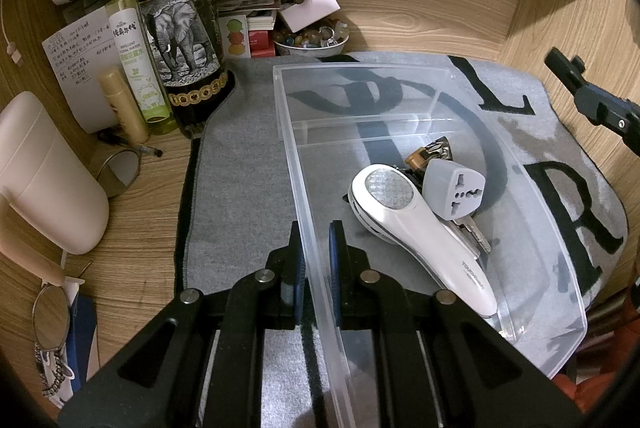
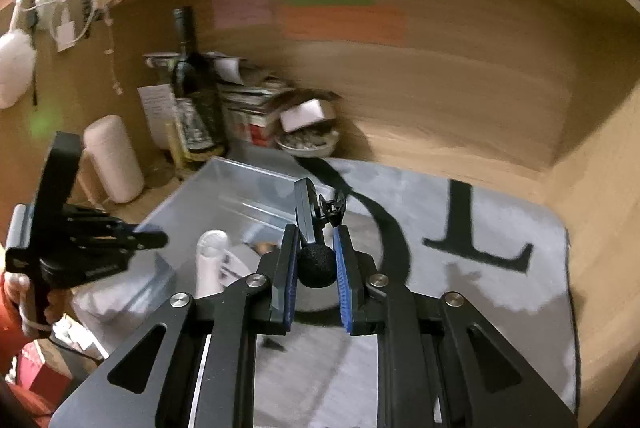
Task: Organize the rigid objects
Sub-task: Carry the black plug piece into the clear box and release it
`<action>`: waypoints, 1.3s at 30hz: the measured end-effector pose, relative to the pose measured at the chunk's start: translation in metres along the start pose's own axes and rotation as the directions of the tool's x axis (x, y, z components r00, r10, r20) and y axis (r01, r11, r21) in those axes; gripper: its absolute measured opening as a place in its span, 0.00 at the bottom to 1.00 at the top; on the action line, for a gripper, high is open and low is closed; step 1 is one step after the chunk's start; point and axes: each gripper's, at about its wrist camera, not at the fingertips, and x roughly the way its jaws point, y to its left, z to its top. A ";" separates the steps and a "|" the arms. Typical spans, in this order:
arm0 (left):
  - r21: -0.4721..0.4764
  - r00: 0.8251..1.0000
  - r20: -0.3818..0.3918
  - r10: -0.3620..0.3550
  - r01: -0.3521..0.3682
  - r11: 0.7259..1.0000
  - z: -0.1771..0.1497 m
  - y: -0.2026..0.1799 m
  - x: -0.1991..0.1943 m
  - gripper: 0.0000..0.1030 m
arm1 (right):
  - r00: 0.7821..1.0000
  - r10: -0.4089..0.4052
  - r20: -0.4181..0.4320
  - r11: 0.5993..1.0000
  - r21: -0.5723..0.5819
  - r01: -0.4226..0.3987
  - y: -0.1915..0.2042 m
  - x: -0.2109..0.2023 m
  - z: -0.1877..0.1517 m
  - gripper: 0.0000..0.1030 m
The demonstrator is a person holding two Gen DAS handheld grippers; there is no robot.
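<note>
The left claw [image 1: 316, 260] is clamping the near left wall of a clear plastic bin [image 1: 400, 100], one blue pad inside and one outside. The bin is resting on a grey lettered mat [image 1: 240, 188] covering the wooden surface [image 1: 132, 244], and is holding a white handheld device [image 1: 420, 224], a grey plug adapter [image 1: 454, 192] leaning against it, and keys [image 1: 474, 232] partly hidden beneath. The right claw [image 2: 316, 264] is gripping a small black microphone [image 2: 316, 264] with a foam ball tip, hovering over the bin's right side. A dark wine bottle [image 1: 176, 16] is standing beyond the mat.
</note>
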 end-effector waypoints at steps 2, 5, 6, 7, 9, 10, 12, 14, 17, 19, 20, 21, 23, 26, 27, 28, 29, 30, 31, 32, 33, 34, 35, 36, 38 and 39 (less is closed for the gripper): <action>-0.002 1.000 0.000 -0.002 0.002 1.000 0.000 0.000 0.000 0.09 | 1.000 0.020 0.001 1.000 -0.019 -0.020 0.007 0.004 0.003 0.15; -0.002 1.000 0.000 -0.001 0.001 1.000 0.000 0.000 0.000 0.09 | 0.999 0.045 -0.005 0.998 -0.042 -0.045 0.020 0.011 0.006 0.15; -0.002 1.000 0.001 -0.001 0.001 1.000 0.000 0.000 0.000 0.09 | 0.999 0.053 -0.010 0.997 -0.048 -0.053 0.023 0.014 0.007 0.15; -0.001 1.000 0.001 0.000 0.000 1.000 0.000 0.000 0.000 0.09 | 0.998 0.060 -0.016 0.997 -0.053 -0.061 0.027 0.017 0.007 0.15; -0.002 1.000 0.000 -0.001 0.001 1.000 0.000 0.000 0.000 0.09 | 0.997 0.072 -0.036 0.995 -0.065 -0.074 0.034 0.025 0.006 0.15; -0.002 1.000 0.000 -0.002 0.002 1.000 0.000 0.000 0.000 0.09 | 0.996 0.079 -0.047 0.994 -0.070 -0.082 0.036 0.029 0.006 0.15; -0.001 1.000 0.000 -0.001 0.001 1.000 0.000 0.000 0.000 0.09 | 0.993 0.091 -0.071 0.992 -0.079 -0.096 0.042 0.037 0.005 0.15; 0.001 1.000 0.001 -0.003 0.003 1.000 0.000 -0.001 0.000 0.09 | 0.990 0.102 -0.095 0.990 -0.086 -0.110 0.047 0.045 0.003 0.15; 0.002 1.000 0.001 -0.005 0.005 1.000 0.000 -0.002 0.000 0.09 | 0.985 0.119 -0.128 0.987 -0.092 -0.131 0.053 0.056 0.000 0.15; 0.003 1.000 0.002 -0.005 0.005 1.000 0.000 -0.003 0.000 0.09 | 0.981 0.127 -0.150 0.985 -0.100 -0.142 0.058 0.062 -0.002 0.15; 0.003 1.000 0.002 -0.005 0.005 1.000 0.000 -0.002 0.000 0.09 | 0.979 0.128 -0.160 0.984 -0.104 -0.145 0.060 0.065 -0.002 0.15; 0.004 1.000 0.003 -0.005 0.005 1.000 0.000 -0.002 0.000 0.09 | 0.977 0.129 -0.168 0.983 -0.108 -0.149 0.062 0.068 -0.003 0.15; 0.002 1.000 0.003 -0.006 0.006 1.000 0.000 -0.003 0.000 0.09 | 0.973 0.132 -0.188 0.981 -0.115 -0.155 0.066 0.073 -0.004 0.15; 0.001 1.000 0.004 -0.009 0.009 1.000 0.000 -0.003 -0.001 0.09 | 0.968 0.131 -0.216 0.979 -0.124 -0.160 0.071 0.081 -0.005 0.16; 0.001 1.000 0.004 -0.009 0.009 1.000 0.000 -0.003 -0.001 0.09 | 0.968 0.128 -0.214 0.979 -0.129 -0.158 0.072 0.081 -0.005 0.16; 0.002 1.000 0.004 -0.010 0.010 1.000 0.000 -0.002 -0.001 0.09 | 0.968 0.125 -0.216 0.979 -0.130 -0.155 0.072 0.081 -0.005 0.16; 0.002 1.000 0.004 -0.009 0.009 1.000 0.000 -0.002 -0.001 0.09 | 0.968 0.123 -0.218 0.979 -0.131 -0.154 0.072 0.081 -0.005 0.16; 0.002 1.000 0.004 -0.009 0.009 1.000 0.000 -0.002 -0.001 0.09 | 0.967 0.123 -0.221 0.979 -0.131 -0.155 0.073 0.081 -0.005 0.18; 0.004 1.000 0.004 -0.009 0.009 1.000 0.000 -0.002 0.000 0.09 | 0.966 0.127 -0.227 0.979 -0.130 -0.160 0.073 0.081 -0.005 0.22; 0.004 1.000 0.004 -0.009 0.009 1.000 0.000 -0.002 0.000 0.09 | 0.964 0.129 -0.234 0.979 -0.127 -0.162 0.072 0.081 -0.005 0.26; 0.004 1.000 0.004 -0.010 0.010 1.000 0.000 -0.002 0.000 0.09 | 0.964 0.128 -0.234 0.979 -0.126 -0.161 0.072 0.081 -0.005 0.32; 0.004 1.000 0.004 -0.010 0.010 1.000 0.000 -0.002 0.000 0.09 | 0.966 0.124 -0.229 0.980 -0.126 -0.155 0.072 0.080 -0.005 0.35; 0.004 1.000 0.004 -0.010 0.010 1.000 0.000 -0.002 0.000 0.09 | 0.968 0.116 -0.222 0.980 -0.130 -0.148 0.072 0.078 -0.006 0.35; 0.005 1.000 0.004 -0.010 0.010 1.000 0.000 -0.002 0.000 0.09 | 0.969 0.114 -0.220 0.980 -0.133 -0.146 0.072 0.078 -0.006 0.36; 0.005 1.000 0.004 -0.010 0.010 1.000 0.000 -0.002 0.000 0.09 | 0.970 0.117 -0.214 0.980 -0.132 -0.147 0.071 0.075 -0.006 0.36; 0.005 1.000 0.004 -0.010 0.010 1.000 0.000 -0.002 0.000 0.09 | 0.973 0.119 -0.197 0.980 -0.136 -0.147 0.070 0.074 -0.005 0.38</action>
